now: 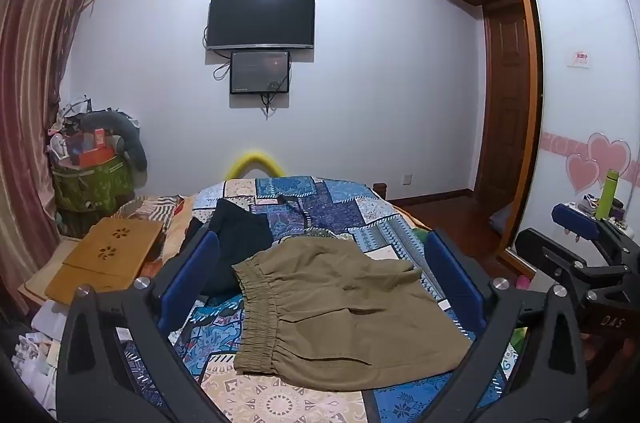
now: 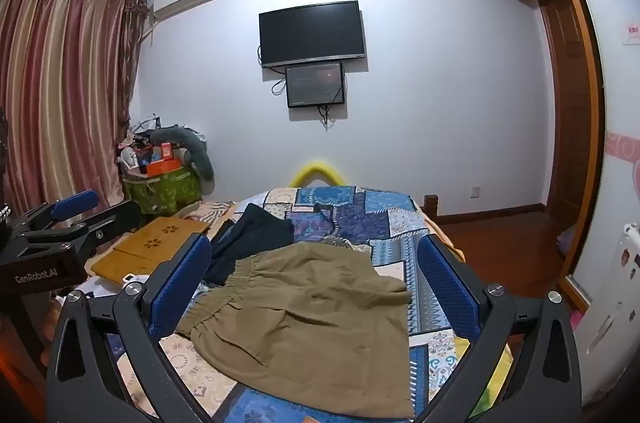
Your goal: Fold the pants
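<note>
Olive-brown pants [image 1: 340, 307] lie folded on the patchwork bedspread [image 1: 320, 207], elastic waistband to the left. They also show in the right wrist view [image 2: 312, 319]. My left gripper [image 1: 320, 263] is open and empty, raised above the pants, its blue pads wide apart. My right gripper [image 2: 316, 263] is open and empty too, raised above the pants. The right gripper shows at the right edge of the left wrist view [image 1: 580, 255]. The left gripper shows at the left edge of the right wrist view [image 2: 64, 223].
A dark garment [image 1: 236, 239] lies on the bed behind the pants. A wooden lap desk [image 1: 108, 255] sits at the bed's left side. A green bag of clutter [image 1: 92, 183] stands by the curtain. A wardrobe [image 1: 580, 103] is at the right.
</note>
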`<state>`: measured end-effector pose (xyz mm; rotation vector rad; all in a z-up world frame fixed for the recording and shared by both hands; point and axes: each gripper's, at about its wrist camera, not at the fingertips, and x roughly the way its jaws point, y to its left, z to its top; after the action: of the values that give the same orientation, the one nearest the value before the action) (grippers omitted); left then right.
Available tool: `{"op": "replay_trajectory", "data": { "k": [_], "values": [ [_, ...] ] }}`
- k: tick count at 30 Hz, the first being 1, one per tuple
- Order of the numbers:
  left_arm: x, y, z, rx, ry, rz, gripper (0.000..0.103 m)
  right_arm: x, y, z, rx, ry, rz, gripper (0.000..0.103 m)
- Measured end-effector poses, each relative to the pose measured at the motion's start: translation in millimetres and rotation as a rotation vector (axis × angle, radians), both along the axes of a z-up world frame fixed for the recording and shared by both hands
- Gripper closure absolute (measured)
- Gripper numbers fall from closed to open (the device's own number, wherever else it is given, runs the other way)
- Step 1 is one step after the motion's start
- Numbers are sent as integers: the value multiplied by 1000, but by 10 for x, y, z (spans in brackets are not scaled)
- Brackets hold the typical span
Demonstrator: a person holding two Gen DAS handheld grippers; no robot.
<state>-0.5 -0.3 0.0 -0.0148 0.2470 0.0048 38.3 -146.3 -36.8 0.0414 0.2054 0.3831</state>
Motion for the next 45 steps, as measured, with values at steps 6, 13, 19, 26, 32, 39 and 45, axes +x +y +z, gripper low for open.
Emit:
{"op": "replay_trajectory", "data": {
  "k": [6, 13, 19, 26, 32, 39, 45],
  "values": [
    [-67, -6, 17, -7, -5, -2, 0, -8, -1, 7, 6, 3, 1, 1],
    [37, 8, 19, -7, 16, -6, 0, 6, -8, 9, -2, 1, -3, 1],
    [48, -50, 28, 7, 10, -2, 0, 29, -27, 23, -2, 3, -3, 1],
    [62, -58, 28, -2, 14, -9, 0, 6, -27, 26, -1, 1, -11, 1],
    [64, -43, 41, -6, 10, -6, 0, 21, -30, 18, 1, 3, -13, 1],
    [100, -14, 43, -27, 21, 0, 0, 33, -30, 6, -2, -1, -14, 0],
    [114, 13, 44, -34, 23, 1, 0, 18, -30, 9, -2, -3, -15, 0]
  ]
}}
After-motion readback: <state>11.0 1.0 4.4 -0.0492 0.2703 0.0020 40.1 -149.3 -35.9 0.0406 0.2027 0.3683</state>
